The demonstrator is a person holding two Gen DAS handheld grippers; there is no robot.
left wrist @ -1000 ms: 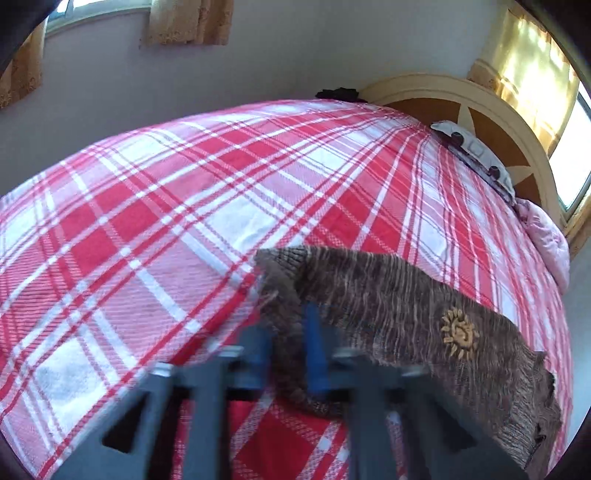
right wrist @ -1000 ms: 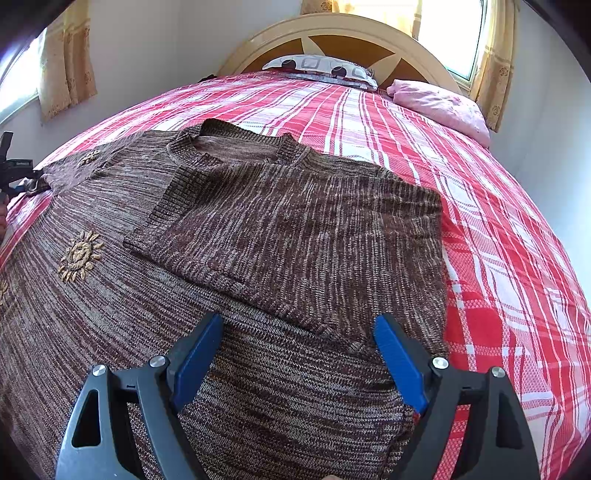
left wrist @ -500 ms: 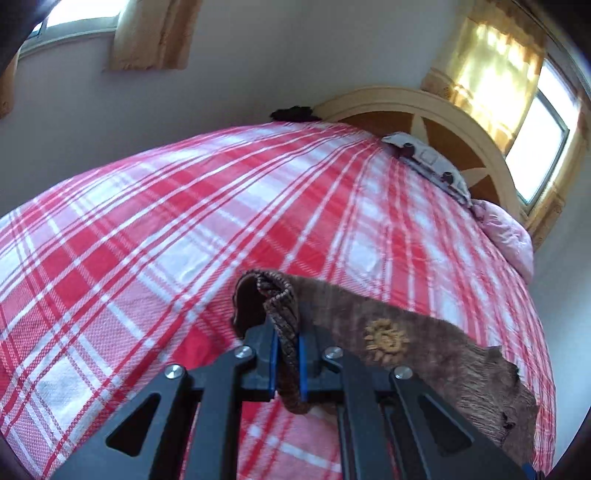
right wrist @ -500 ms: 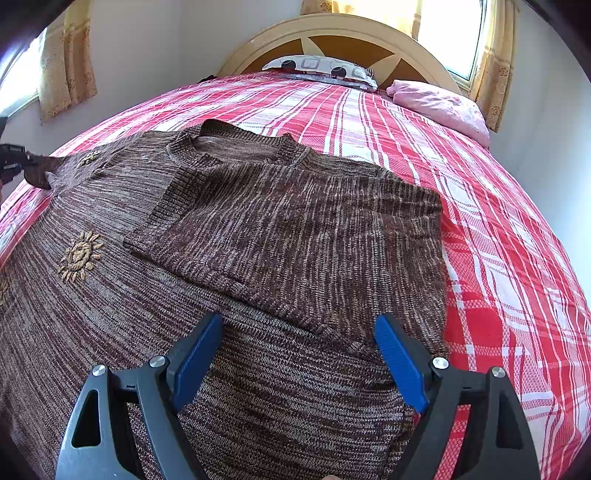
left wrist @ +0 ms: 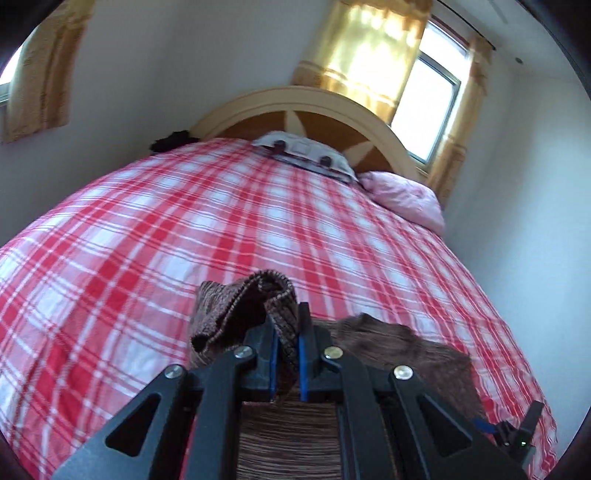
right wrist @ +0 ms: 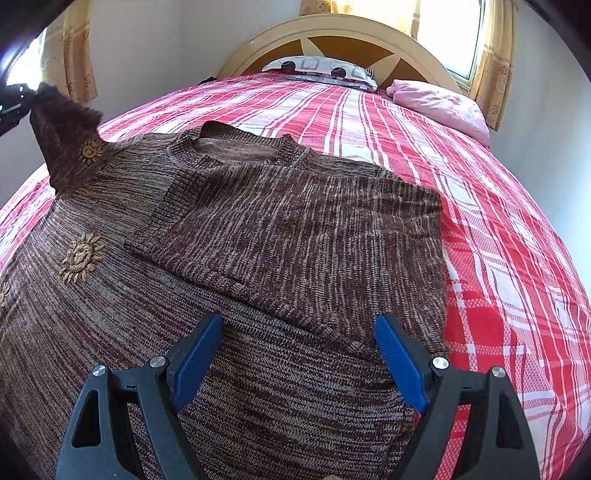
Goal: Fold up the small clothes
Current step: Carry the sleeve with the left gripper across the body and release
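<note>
A brown knit sweater [right wrist: 295, 229] with gold sun embroidery lies on the red plaid bed [right wrist: 498, 229]. Its right sleeve is folded across the chest. My left gripper [left wrist: 287, 332] is shut on the cuff of the left sleeve [left wrist: 258, 295] and holds it lifted off the bed. In the right wrist view the lifted sleeve [right wrist: 70, 147] hangs from the left gripper [right wrist: 26, 101] at the far left. My right gripper [right wrist: 299, 354] is open and empty, hovering over the sweater's lower body.
A patterned pillow [right wrist: 321, 68] and a pink pillow [right wrist: 439, 105] lie at the wooden headboard [right wrist: 340, 33]. Walls and curtained windows surround the bed. My right gripper shows at the lower right of the left wrist view [left wrist: 517, 432].
My left gripper closed on the sleeve cuff and lifted it up off the bed, turning toward the headboard. My right gripper stayed still and open.
</note>
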